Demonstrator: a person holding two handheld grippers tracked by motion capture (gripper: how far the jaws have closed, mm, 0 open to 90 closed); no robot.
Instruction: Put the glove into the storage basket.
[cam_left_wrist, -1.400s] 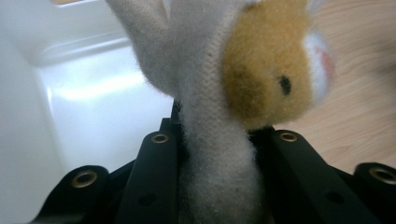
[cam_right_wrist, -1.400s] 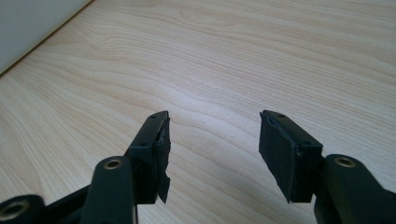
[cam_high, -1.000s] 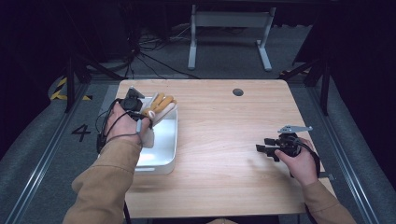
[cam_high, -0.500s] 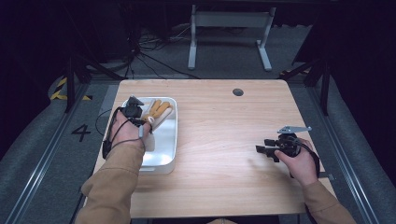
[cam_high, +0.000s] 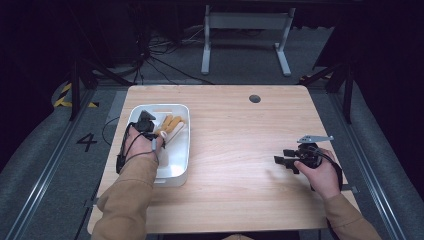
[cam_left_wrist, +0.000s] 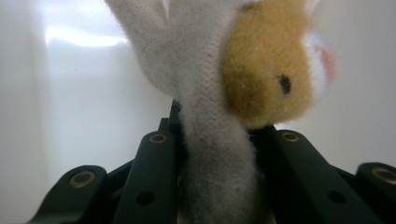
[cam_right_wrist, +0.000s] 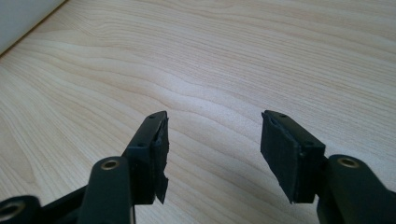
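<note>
White tray (cam_high: 176, 172) sits at the table's (cam_high: 240, 200) 9 o'clock side, its left wall near the table edge; bare wood runs wide from tray to the right gripper (cam_high: 281, 161) at 3 o'clock; plush toy (cam_high: 169, 127), tan and white, lies in the tray's far half, long axis aimed toward 1 o'clock; left gripper (cam_high: 156, 134) clamped on the toy's white limb (cam_left_wrist: 212, 154); right gripper jaws stand apart over wood, nothing between.
</note>
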